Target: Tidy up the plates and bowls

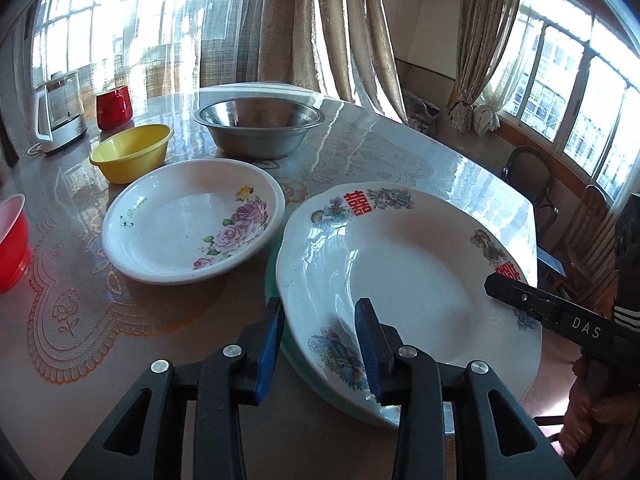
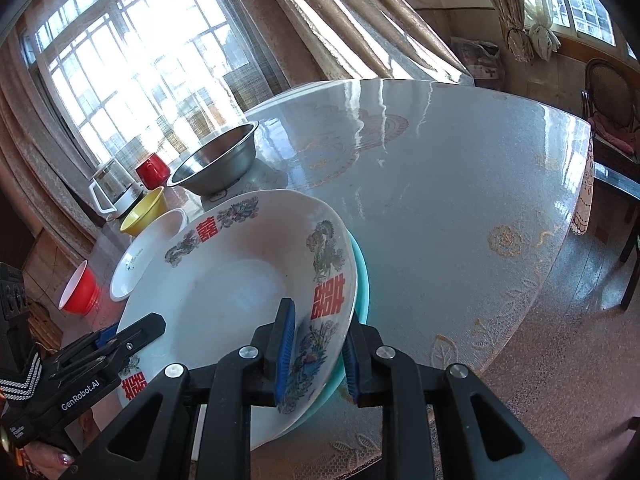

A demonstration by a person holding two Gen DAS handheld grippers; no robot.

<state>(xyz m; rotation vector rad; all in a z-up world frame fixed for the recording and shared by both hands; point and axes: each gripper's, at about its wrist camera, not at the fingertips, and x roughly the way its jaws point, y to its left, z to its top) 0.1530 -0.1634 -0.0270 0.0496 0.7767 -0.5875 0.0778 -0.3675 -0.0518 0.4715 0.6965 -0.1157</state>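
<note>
You are holding a gripper in each hand over a round table point(image 2: 460, 168) covered with a glossy lace-patterned cloth. Both are straddling opposite edges of a large white plate point(image 1: 408, 280) decorated with red double-happiness characters and dragons, which is sitting on top of a teal plate point(image 2: 360, 276).

Your left gripper point(image 1: 320, 344) is straddling the plate's near-left rim, one blue pad outside the edge and one over the plate's inside. Its jaws are partly spread, and you cannot tell whether the pads are pressing the rim.

Your right gripper point(image 2: 318, 354) is straddling the opposite rim of both stacked plates, jaws narrowed around them; whether the pads are actually gripping is unclear.

To the left of the stack a white dish with pink roses point(image 1: 192, 220) is resting on the cloth. Behind it are sitting a yellow bowl point(image 1: 130, 152), a steel bowl point(image 1: 258, 128), a red mug point(image 1: 114, 106) and a clear kettle point(image 1: 60, 112). A red bowl point(image 1: 12, 240) is sitting at the far left.
</note>
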